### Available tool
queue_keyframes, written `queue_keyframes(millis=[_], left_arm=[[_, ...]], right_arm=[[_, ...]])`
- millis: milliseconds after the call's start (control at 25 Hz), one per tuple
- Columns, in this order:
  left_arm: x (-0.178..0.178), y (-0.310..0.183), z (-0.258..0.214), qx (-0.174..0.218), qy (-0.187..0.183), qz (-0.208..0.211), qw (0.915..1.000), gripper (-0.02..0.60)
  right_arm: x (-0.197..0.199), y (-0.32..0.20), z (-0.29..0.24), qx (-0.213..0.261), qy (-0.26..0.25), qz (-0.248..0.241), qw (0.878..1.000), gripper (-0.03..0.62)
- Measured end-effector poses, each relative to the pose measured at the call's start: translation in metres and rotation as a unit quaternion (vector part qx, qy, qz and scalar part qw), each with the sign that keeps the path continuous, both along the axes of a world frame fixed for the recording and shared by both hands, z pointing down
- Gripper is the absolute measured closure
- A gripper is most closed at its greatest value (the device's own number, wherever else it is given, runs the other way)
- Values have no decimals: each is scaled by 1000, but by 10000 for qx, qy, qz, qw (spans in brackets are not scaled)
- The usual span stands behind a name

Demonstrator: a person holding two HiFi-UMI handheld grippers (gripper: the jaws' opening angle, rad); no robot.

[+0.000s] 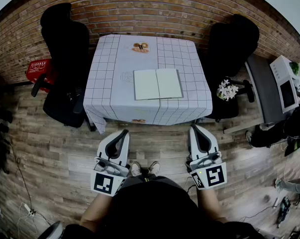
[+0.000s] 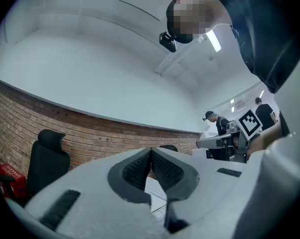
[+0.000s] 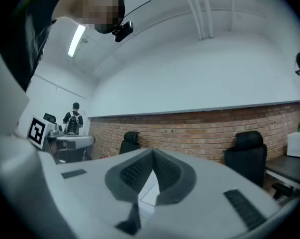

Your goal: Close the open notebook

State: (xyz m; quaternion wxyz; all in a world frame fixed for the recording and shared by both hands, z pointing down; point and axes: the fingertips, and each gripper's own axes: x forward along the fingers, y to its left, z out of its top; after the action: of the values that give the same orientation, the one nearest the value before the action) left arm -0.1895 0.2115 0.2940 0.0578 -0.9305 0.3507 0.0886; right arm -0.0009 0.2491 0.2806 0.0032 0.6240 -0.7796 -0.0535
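An open notebook (image 1: 157, 83) with pale blank pages lies flat on the checked tablecloth of a small table (image 1: 105, 78), toward its near edge. Both grippers hang well short of the table, over the wooden floor. My left gripper (image 1: 124, 133) is shut with nothing in it, below the table's left front corner. My right gripper (image 1: 194, 129) is shut and empty too, below the right front corner. In the left gripper view the jaws (image 2: 150, 151) meet at their tips; in the right gripper view the jaws (image 3: 152, 152) also touch, with the notebook (image 3: 150, 192) peeking through below.
Black office chairs stand at the table's left (image 1: 65, 49) and right (image 1: 232, 44). A red crate (image 1: 39, 69) sits at the far left, a brick wall (image 1: 150, 9) behind. A small brown object (image 1: 140, 47) lies at the table's far side. A grey bench with a white appliance (image 1: 284, 86) is at right.
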Motion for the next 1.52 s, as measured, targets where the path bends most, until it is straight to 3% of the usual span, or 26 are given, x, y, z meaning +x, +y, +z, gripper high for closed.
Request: queue_keyframes(millis=[120,280,520,920,1160,1520], left_arm=[[5,0,-6,211,78,-10,9997,555],[8,2,4,-90,-34,-45,9999,555],[11,-1,-3,140,-36,-308,9994,556],[7,-10,13,-91,-244,-678,9974,556],[22,-59,27,-181,-52,-478,9987,555],[50,-181,30,-374,228,-31,9990,555]], right_arm=[[4,0,2,-3,-2,-9,10000,583],[8,2,5,-16,-115,-128,9999,583],[19,3,7,-18,-285,-422,9987,583],[29,-18,41,-193,-717,-689,9949,583],[45,-59,48,-300,-670,-475,9962,582],[43,-155,29,-391,-312,-399,9980,583]])
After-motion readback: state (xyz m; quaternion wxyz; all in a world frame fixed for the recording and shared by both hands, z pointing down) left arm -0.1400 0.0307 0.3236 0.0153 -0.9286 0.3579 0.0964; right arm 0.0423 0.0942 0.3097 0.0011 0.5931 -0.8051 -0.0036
